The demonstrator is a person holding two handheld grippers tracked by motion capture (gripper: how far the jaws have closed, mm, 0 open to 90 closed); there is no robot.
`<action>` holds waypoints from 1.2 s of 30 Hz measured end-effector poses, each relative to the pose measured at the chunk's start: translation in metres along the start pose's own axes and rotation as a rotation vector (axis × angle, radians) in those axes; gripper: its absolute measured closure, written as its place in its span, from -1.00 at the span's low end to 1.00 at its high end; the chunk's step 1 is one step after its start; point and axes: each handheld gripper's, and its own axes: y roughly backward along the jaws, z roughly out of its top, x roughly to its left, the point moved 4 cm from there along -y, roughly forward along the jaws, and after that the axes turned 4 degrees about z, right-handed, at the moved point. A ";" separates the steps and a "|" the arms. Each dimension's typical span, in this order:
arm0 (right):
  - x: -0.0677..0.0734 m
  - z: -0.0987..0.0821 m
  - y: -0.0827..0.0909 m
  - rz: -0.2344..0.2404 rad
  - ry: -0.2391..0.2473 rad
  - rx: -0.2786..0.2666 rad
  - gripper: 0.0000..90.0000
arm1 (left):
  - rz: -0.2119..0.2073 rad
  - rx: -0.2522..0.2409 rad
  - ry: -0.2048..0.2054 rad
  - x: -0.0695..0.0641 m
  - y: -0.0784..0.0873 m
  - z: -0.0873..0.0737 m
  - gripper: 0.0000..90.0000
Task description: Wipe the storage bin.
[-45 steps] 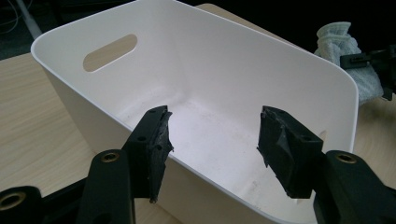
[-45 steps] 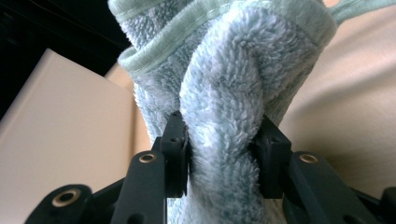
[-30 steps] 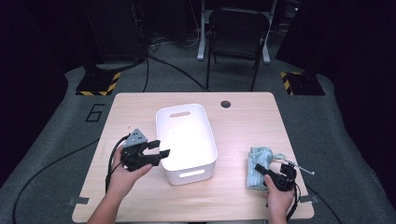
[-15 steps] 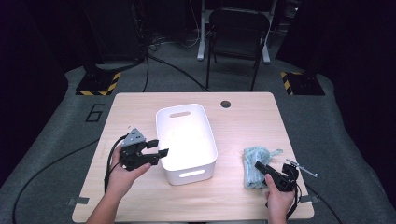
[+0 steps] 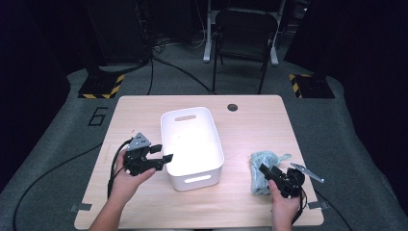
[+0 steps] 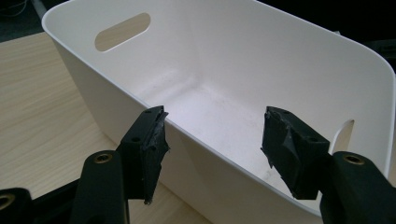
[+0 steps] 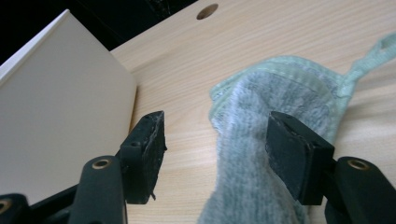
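A white plastic bin (image 5: 197, 180) stands mid-table, with nothing inside it in the left gripper view (image 6: 261, 60). My left gripper (image 5: 163, 154) is at the bin's left rim. Its jaws have just been opening and stand open (image 6: 217, 135), with the rim running between them untouched. A crumpled pale green-grey cloth (image 5: 262, 159) lies on the wood to the right of the bin. My right gripper (image 5: 265, 172) hovers over the cloth's near end. Its jaws have just been opening and now stand wide open (image 7: 212, 140); the cloth (image 7: 275, 98) lies loose under them, not pinched.
The wooden table (image 5: 144, 110) has a round cable hole (image 5: 233, 107) at its far edge. A dark chair (image 5: 245, 29) stands beyond it. Cables trail across the grey floor on the left. Bare wood lies between the bin and the cloth.
The right jaws opened and let go of the cloth, which slackened from a tight bundle, and the right hand rose a little. The left hand kept still at the bin's rim.
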 end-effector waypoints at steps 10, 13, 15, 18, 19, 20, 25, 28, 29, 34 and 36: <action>0.027 -0.009 -0.007 0.093 0.061 0.044 -0.16 | -0.005 0.046 0.006 -0.001 -0.006 -0.005 -0.17; 0.035 -0.014 -0.011 0.122 0.075 0.062 -0.16 | -0.007 0.052 0.002 -0.001 -0.009 -0.006 -0.18; 0.040 -0.018 -0.014 0.146 0.083 0.084 -0.15 | -0.009 0.054 0.003 -0.001 -0.010 -0.007 -0.20; 0.051 -0.026 -0.022 0.197 0.116 0.121 -0.15 | -0.016 0.050 0.022 -0.001 -0.011 -0.007 -0.20; 0.055 -0.028 -0.022 0.209 0.120 0.136 -0.15 | -0.012 0.040 0.026 -0.001 -0.012 -0.008 -0.20; 0.060 -0.031 -0.024 0.233 0.127 0.149 -0.16 | -0.021 0.041 0.037 -0.001 -0.012 -0.008 -0.20; 0.079 -0.044 -0.030 0.299 0.172 0.201 -0.15 | -0.014 0.019 0.037 0.000 -0.015 -0.008 -0.14; 0.090 -0.052 -0.036 0.321 0.198 0.237 -0.15 | -0.009 0.011 0.025 0.000 -0.018 -0.007 -0.10; 0.092 -0.054 -0.037 0.324 0.197 0.240 -0.15 | -0.005 0.010 0.019 0.000 -0.019 -0.007 -0.09; 0.100 -0.061 -0.041 0.336 0.220 0.261 -0.13 | 0.000 0.001 0.017 0.002 -0.022 -0.006 -0.07; 0.102 -0.063 -0.043 0.342 0.235 0.263 -0.13 | 0.024 0.019 -0.011 0.003 -0.027 -0.007 -0.04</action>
